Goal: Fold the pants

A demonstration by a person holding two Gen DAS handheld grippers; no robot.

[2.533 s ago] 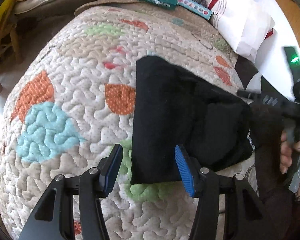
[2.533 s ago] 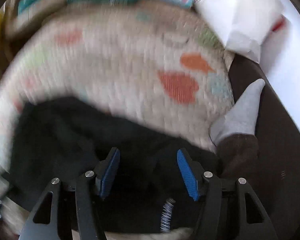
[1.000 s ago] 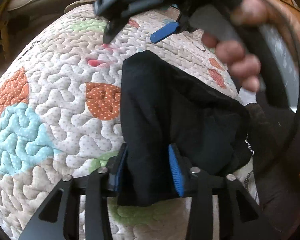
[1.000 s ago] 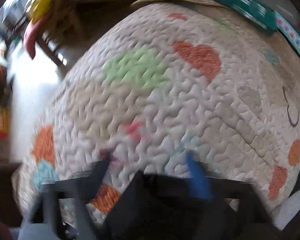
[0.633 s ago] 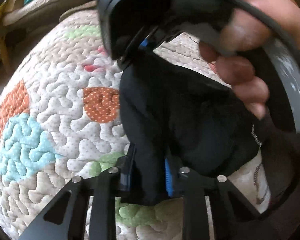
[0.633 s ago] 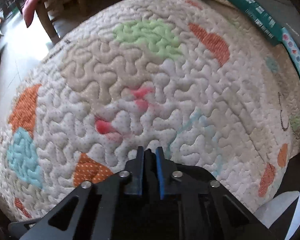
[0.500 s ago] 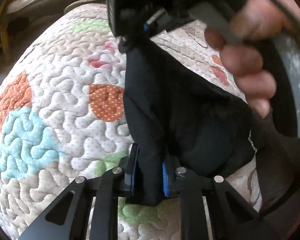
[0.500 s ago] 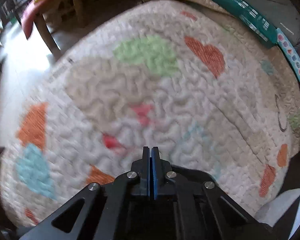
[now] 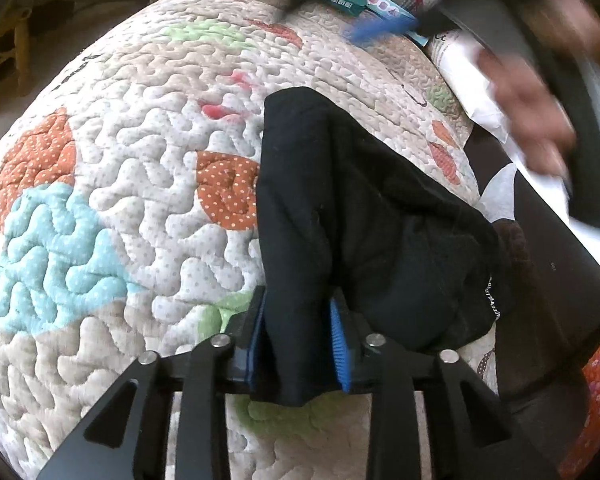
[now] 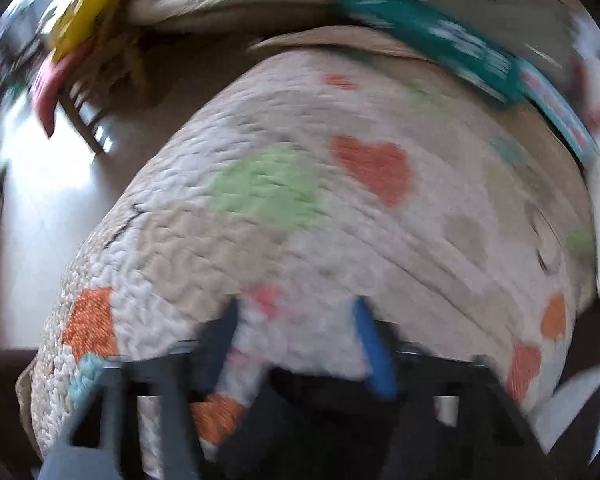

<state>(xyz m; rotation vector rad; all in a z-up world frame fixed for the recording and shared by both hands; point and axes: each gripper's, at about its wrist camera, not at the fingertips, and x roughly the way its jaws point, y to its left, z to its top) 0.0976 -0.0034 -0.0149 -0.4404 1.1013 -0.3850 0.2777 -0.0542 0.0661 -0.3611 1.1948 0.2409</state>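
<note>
The quilted bed cover [image 9: 112, 208] lies ahead of both tools. The black pants [image 9: 364, 216], already a compact bundle, sit folded between the left tool [image 9: 298, 344], jaws loosening around the near edge. The right tool [image 10: 296, 344] spreads, empty. Little seems left.

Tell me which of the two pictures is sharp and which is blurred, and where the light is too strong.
Left wrist view: mostly sharp; the black folded pants and patchwork quilted blanket are clear, only the person's hand at upper right is smeared. Right wrist view: motion blur everywhere, the right gripper is ghosted, and the pale floor at left is overexposed. Both views bulge from fisheye distortion.
</note>
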